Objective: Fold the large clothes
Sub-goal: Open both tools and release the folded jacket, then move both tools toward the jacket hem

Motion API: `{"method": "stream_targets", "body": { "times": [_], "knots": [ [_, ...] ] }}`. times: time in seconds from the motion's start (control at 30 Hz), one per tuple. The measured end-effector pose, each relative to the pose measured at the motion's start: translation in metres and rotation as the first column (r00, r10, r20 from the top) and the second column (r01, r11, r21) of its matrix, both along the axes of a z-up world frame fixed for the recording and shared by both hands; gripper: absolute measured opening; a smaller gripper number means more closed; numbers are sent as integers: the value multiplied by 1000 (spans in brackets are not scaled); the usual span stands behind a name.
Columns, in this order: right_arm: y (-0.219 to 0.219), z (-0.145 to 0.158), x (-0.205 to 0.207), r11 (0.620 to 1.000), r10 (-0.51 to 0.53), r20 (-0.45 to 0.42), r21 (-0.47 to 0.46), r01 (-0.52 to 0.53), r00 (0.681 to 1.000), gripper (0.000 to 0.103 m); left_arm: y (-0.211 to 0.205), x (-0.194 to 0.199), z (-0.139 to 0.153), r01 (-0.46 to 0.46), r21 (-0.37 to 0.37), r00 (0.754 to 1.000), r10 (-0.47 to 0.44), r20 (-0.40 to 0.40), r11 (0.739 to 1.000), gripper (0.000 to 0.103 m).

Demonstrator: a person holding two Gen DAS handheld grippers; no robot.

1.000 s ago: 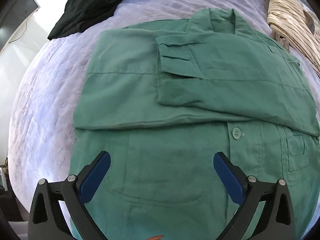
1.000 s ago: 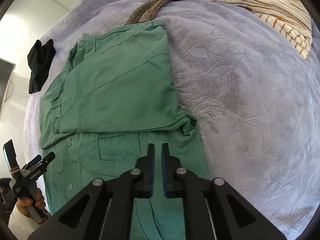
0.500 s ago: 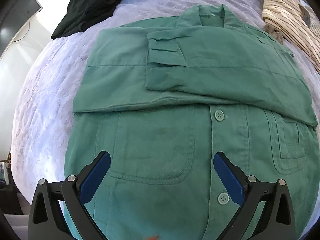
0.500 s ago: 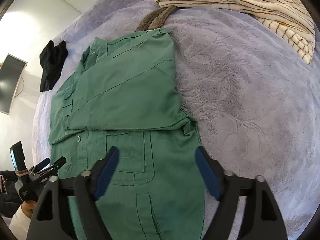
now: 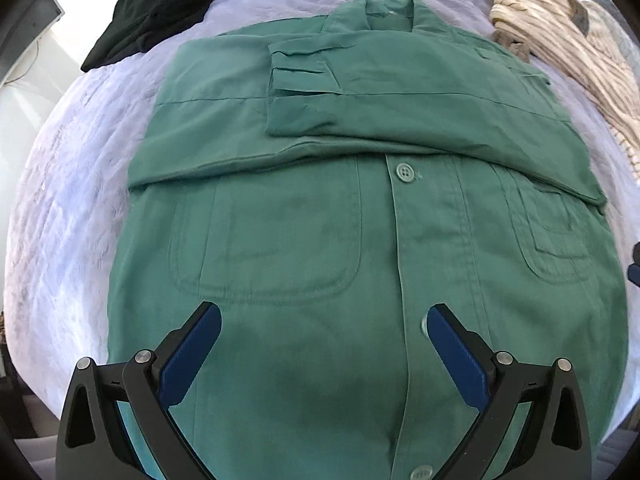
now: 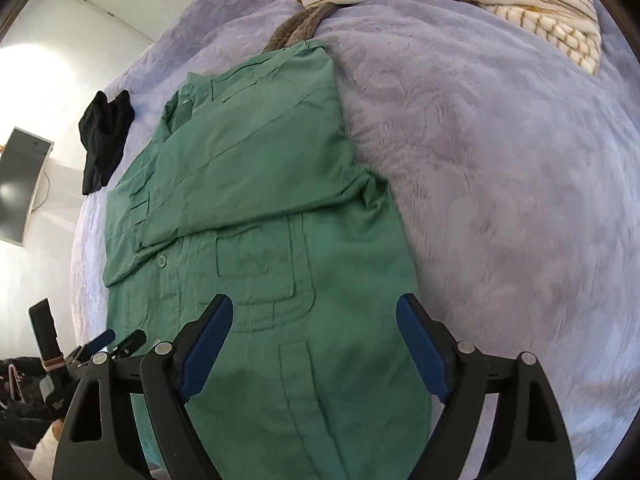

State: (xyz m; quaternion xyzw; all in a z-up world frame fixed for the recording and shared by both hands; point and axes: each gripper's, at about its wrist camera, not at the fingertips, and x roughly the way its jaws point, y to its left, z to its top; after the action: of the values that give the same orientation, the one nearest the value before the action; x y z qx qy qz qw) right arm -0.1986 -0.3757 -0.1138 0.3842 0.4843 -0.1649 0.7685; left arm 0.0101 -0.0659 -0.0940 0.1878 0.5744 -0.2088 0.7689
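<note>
A large green button-up shirt point(image 5: 320, 220) lies flat on a lavender plush bedspread point(image 5: 60, 208), collar at the far end, both sleeves folded across the chest. It also shows in the right wrist view point(image 6: 256, 208). My left gripper point(image 5: 324, 344) is open and empty, above the shirt's lower front near the button placket. My right gripper point(image 6: 316, 336) is open and empty, above the shirt's lower right side by its edge. The left gripper also shows in the right wrist view point(image 6: 112, 340) at the lower left.
A black garment point(image 5: 156, 8) lies at the far left of the bed. A cream striped garment point(image 5: 560, 52) lies at the far right, over a brown one point(image 6: 296, 28). A wall monitor point(image 6: 20, 188) hangs left of the bed.
My right gripper has opened from shut. Both grippers have pulled back toward the shirt's hem, so more of the lower shirt shows.
</note>
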Motion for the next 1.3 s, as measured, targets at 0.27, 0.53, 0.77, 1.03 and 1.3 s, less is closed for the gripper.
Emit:
{"method": "stream_targets", "body": {
  "times": [0.27,0.53,0.77,1.03,1.3],
  "knots": [
    [33,8,-18,999,-24,9,23,24,1000,86,55,-10,13,-23,-10,1000,23,-14,1000,103],
    [71,24,-38,999,-15,55,42,12,998,86,121,-22,20,-84,-5,995,84,-57,996,103],
    [86,22,-62,986,-33,-4,166,33,999,86,169,-31,24,-119,-44,985,112,-132,992,103],
    [78,20,-124,969,-212,-87,111,221,973,86,223,-30,13,-220,-90,955,196,-221,971,103],
    [79,-27,-175,874,-348,-116,319,367,930,86,254,-25,-23,-351,-156,868,258,-423,923,103]
  ]
}}
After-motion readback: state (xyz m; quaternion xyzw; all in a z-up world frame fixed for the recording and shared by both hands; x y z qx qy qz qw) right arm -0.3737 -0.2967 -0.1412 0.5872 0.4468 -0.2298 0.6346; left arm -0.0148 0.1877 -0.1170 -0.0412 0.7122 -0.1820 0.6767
